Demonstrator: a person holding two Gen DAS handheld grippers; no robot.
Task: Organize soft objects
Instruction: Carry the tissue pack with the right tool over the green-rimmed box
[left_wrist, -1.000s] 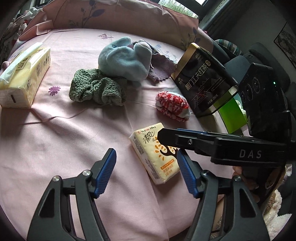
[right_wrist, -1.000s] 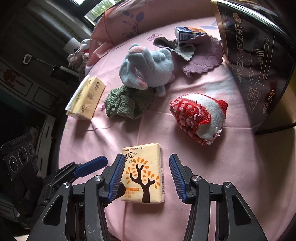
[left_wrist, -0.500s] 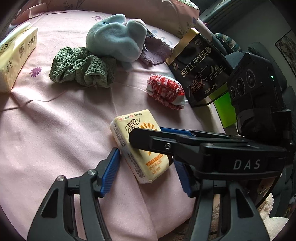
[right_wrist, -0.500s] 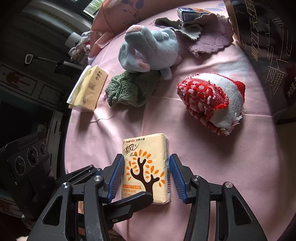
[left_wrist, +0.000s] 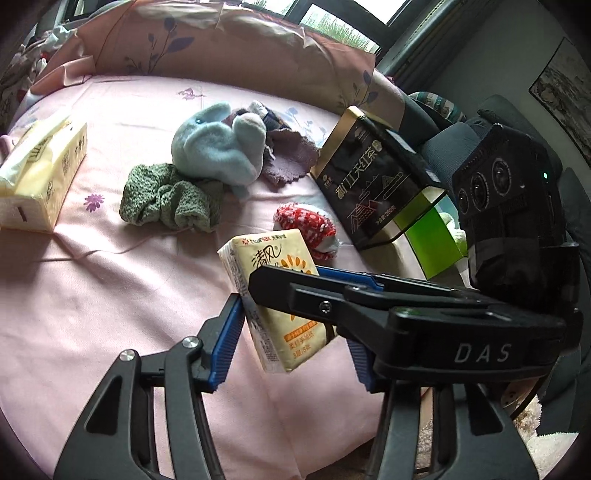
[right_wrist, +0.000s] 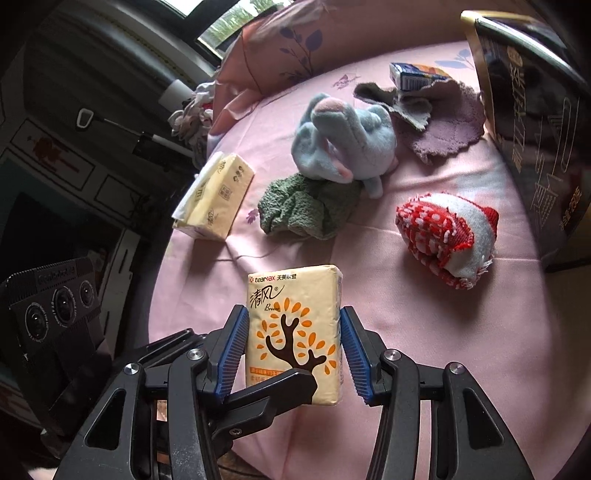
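My right gripper (right_wrist: 293, 349) is shut on a small yellow tissue pack (right_wrist: 293, 325) with an orange tree print, lifted off the pink bed. In the left wrist view the same pack (left_wrist: 275, 295) hangs tilted between my left gripper's (left_wrist: 291, 347) open blue pads, which do not press it; the right gripper's black finger crosses in front. On the bed lie a blue plush elephant (right_wrist: 343, 144), a green knitted cloth (right_wrist: 306, 210), a red-and-white sock ball (right_wrist: 447, 236) and a purple cloth (right_wrist: 447, 125).
A large yellow tissue pack (right_wrist: 216, 197) lies at the bed's left edge. A black tea box (right_wrist: 535, 122) stands at the right, with a green box (left_wrist: 432, 236) beside it. A pink pillow (left_wrist: 229, 55) lines the far side. A small blue carton (right_wrist: 417, 75) rests behind the cloths.
My right gripper closed on the small tissue pack and lifted it off the bed, tilting it. My left gripper stayed open around it.
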